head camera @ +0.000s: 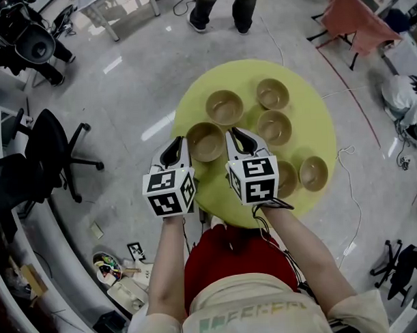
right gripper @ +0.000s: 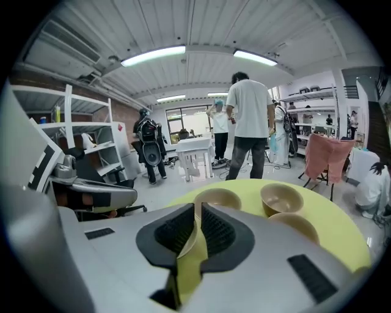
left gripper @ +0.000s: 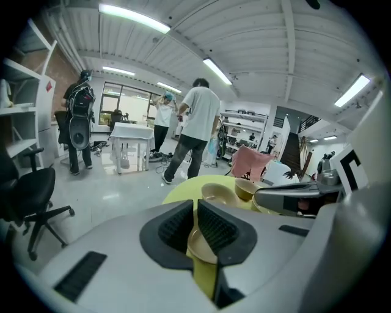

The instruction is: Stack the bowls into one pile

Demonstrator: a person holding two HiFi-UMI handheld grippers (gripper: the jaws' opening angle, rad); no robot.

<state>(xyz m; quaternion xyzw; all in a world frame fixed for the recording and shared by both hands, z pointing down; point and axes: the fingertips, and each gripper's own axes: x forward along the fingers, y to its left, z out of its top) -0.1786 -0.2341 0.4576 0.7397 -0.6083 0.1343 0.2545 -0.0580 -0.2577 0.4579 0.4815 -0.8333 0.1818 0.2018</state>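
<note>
Trouble could come from the left gripper (head camera: 178, 144) and right gripper (head camera: 236, 135), both pressed together and empty, flanking the nearest bowl (head camera: 206, 142) on the worktop (head camera: 313, 124) and shoving it into neighbouring bowls (head camera: 224, 107).

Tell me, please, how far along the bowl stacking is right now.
Done: nothing; the bowls sit singly on the yellow table. In hand: nothing; the left tool and right tool, jaws almost together, flank the nearest bowl, seemingly without gripping it. Left: all the stacking.
</note>
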